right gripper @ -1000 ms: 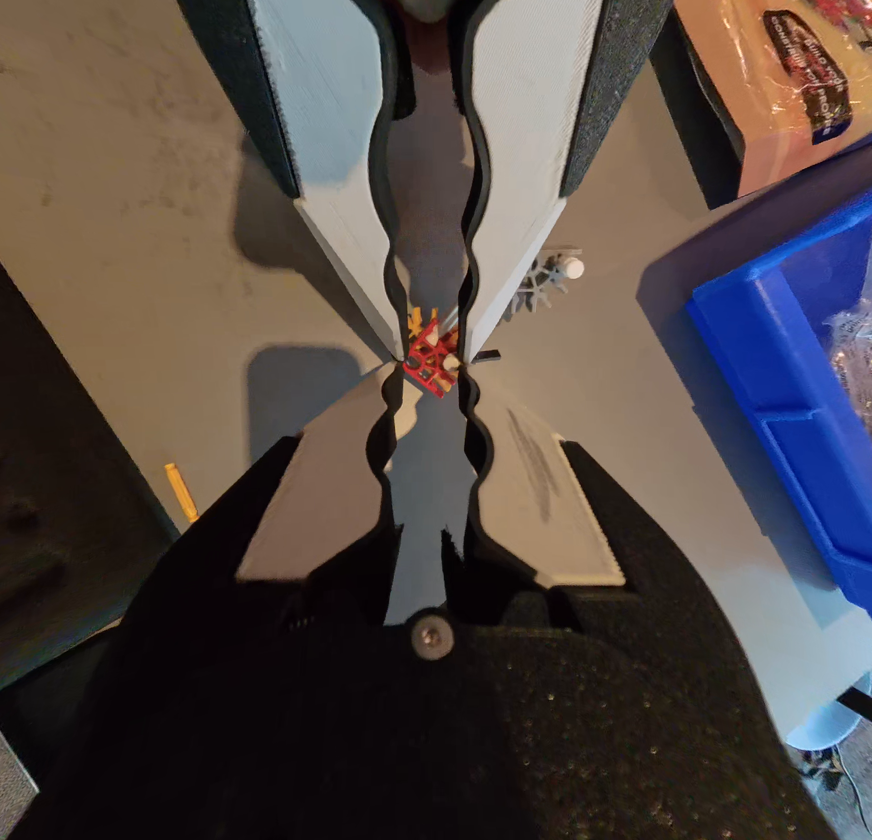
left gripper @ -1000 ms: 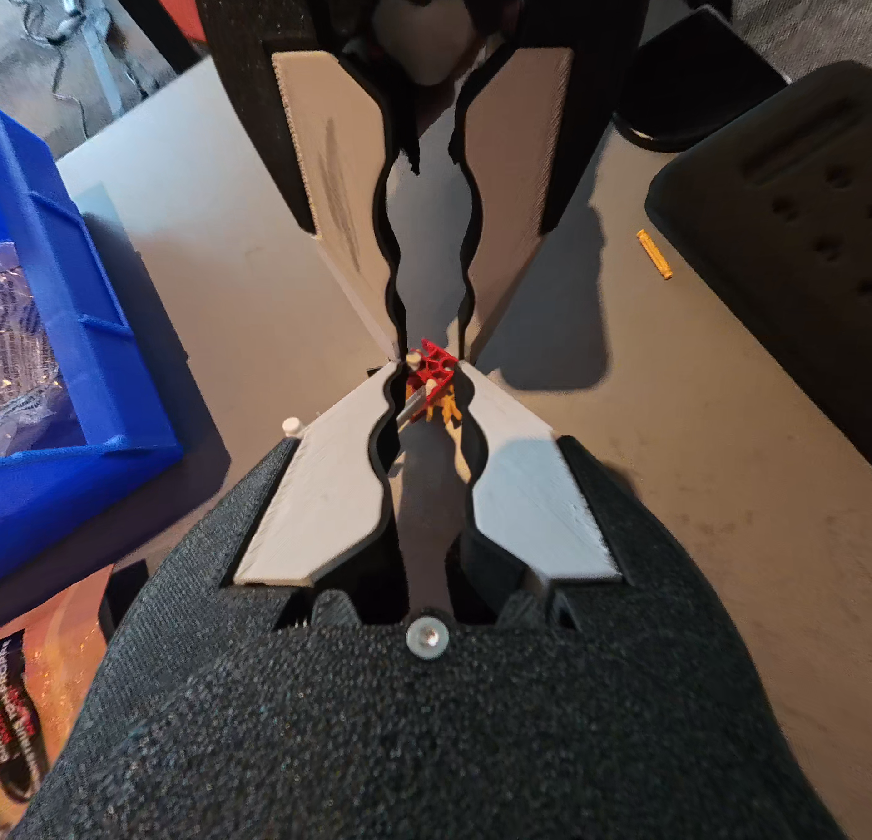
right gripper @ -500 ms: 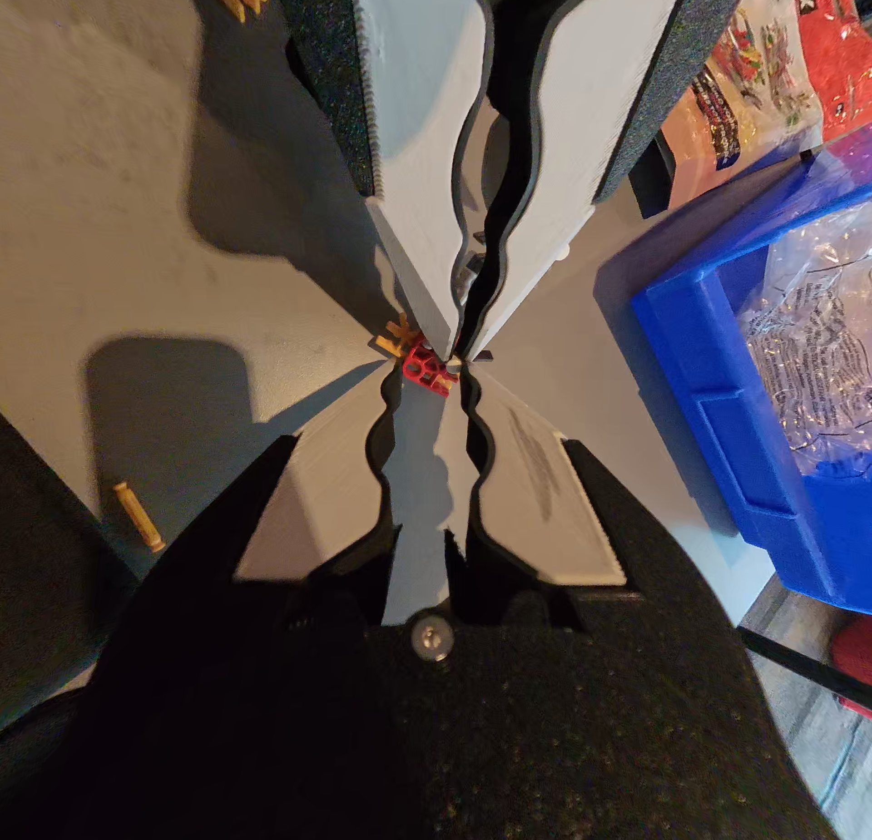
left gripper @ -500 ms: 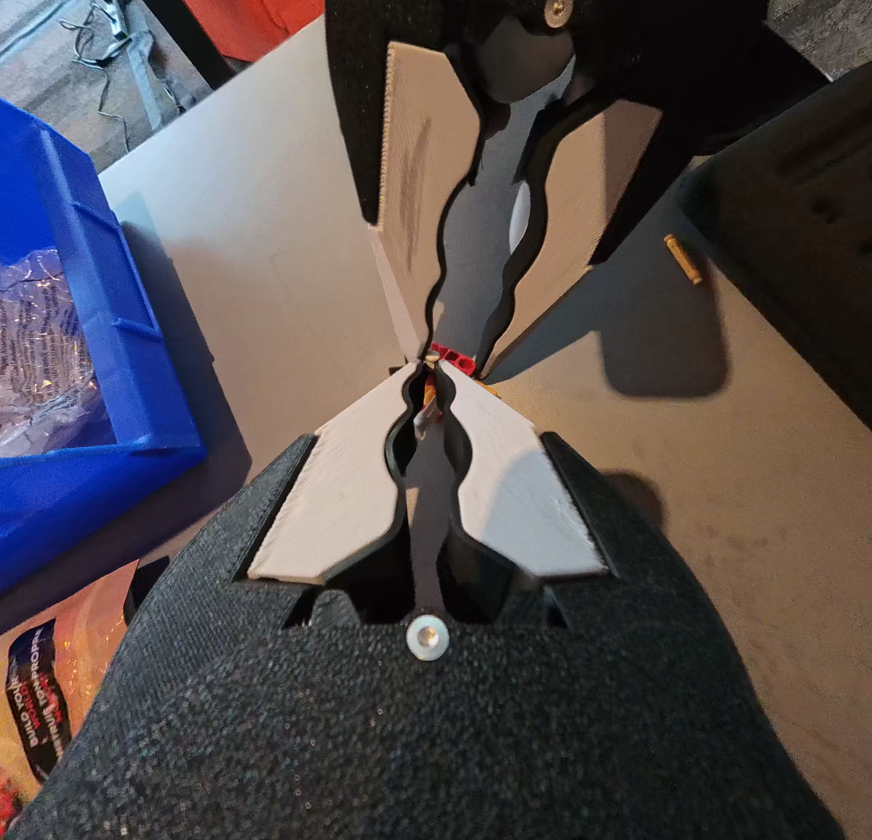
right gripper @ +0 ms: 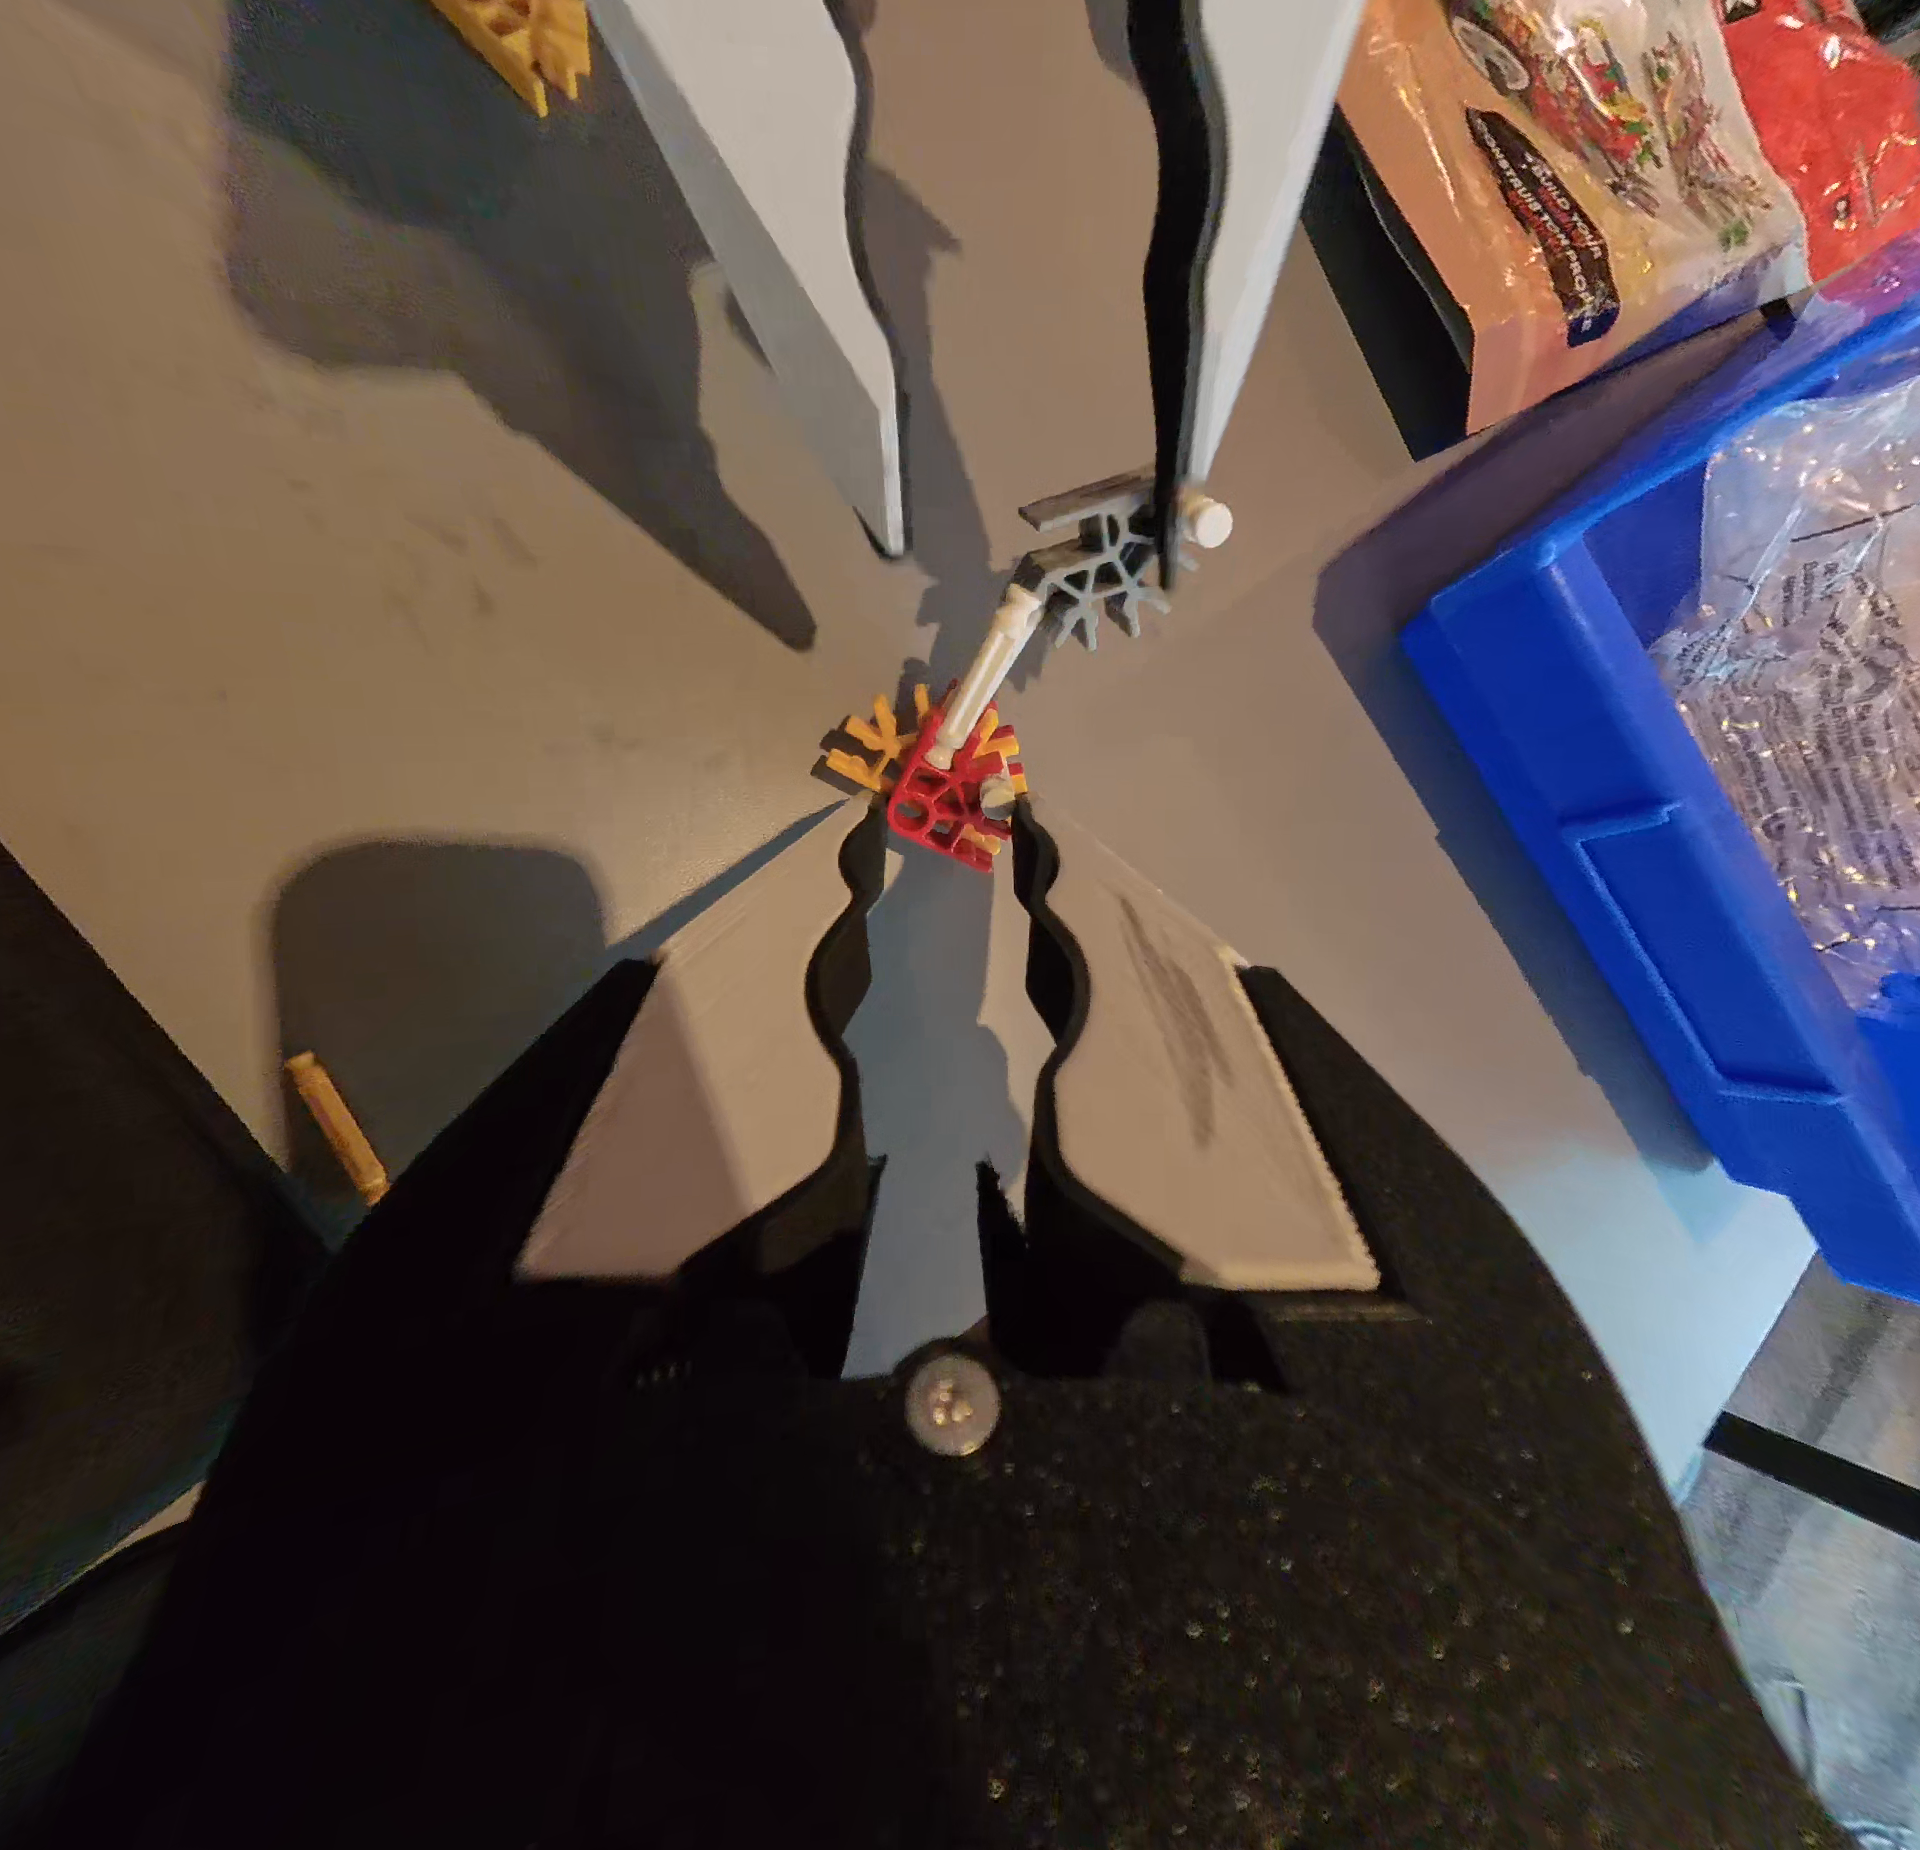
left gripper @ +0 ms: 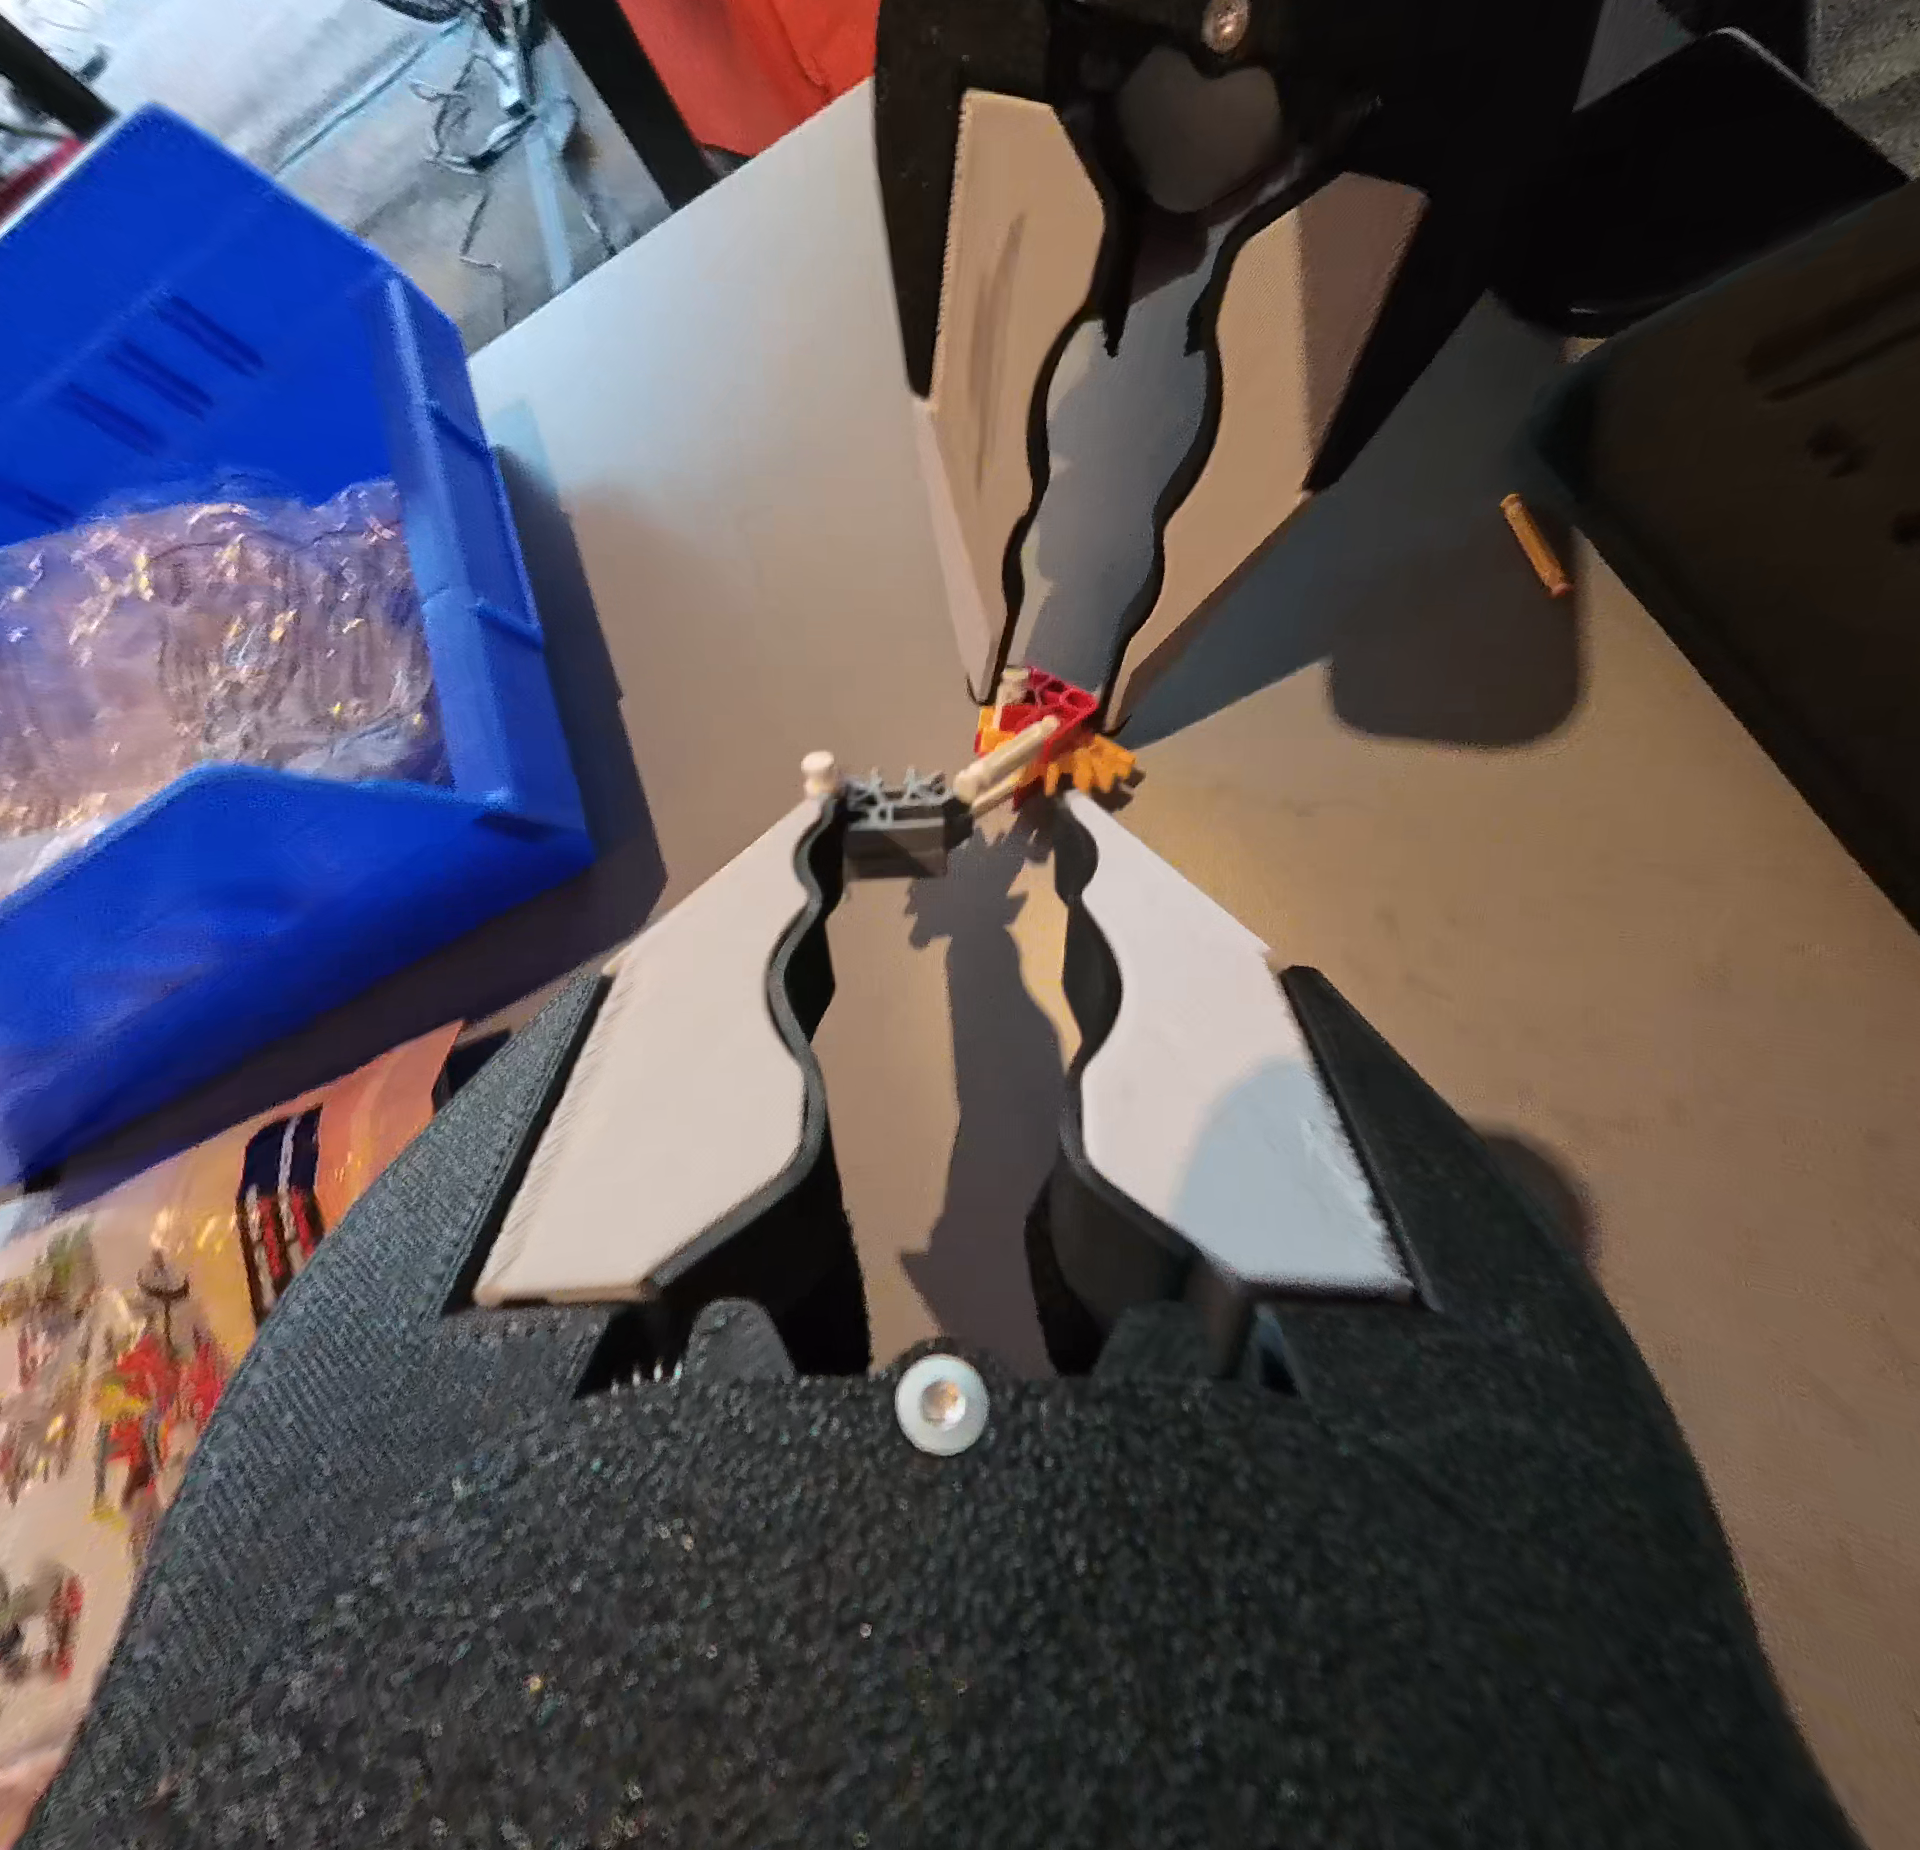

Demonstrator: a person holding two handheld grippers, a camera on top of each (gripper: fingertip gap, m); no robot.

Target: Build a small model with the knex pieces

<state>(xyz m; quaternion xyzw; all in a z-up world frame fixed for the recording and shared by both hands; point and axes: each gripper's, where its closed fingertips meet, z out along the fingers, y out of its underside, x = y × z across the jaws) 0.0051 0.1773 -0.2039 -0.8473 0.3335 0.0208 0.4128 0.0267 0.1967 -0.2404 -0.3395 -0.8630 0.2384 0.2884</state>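
A small toy assembly lies low over the grey table (left gripper: 1455, 969): a red connector (right gripper: 940, 813) on an orange-yellow connector (right gripper: 868, 746), with a white rod (right gripper: 982, 678) running to a grey connector (right gripper: 1091, 579). My right gripper (right gripper: 945, 818) is shut on the red connector (left gripper: 1049, 704). My left gripper (left gripper: 945, 818) is open; one of its fingers touches the grey connector (left gripper: 899, 813), which has a second white rod end (left gripper: 819, 766) beside it. The left gripper (right gripper: 1029, 538) faces the right gripper (left gripper: 1049, 707) tip to tip.
A blue bin (left gripper: 260, 917) holding a clear plastic bag (left gripper: 208, 637) stands to my left; it also shows in the right wrist view (right gripper: 1662, 865). An orange toy package (right gripper: 1558, 138) lies beside it. A yellow rod (left gripper: 1536, 543) lies by a black case (left gripper: 1766, 512). A yellow connector piece (right gripper: 488, 3) lies apart. Tip to tip, the grippers are about 5 centimetres apart. The black case (left gripper: 1766, 512) is about equally far from each gripper, around 12 centimetres.
My left gripper has opened and drawn back from the red connector. The white rod and grey connector now show between the two grippers. The right gripper stays shut on the red connector.
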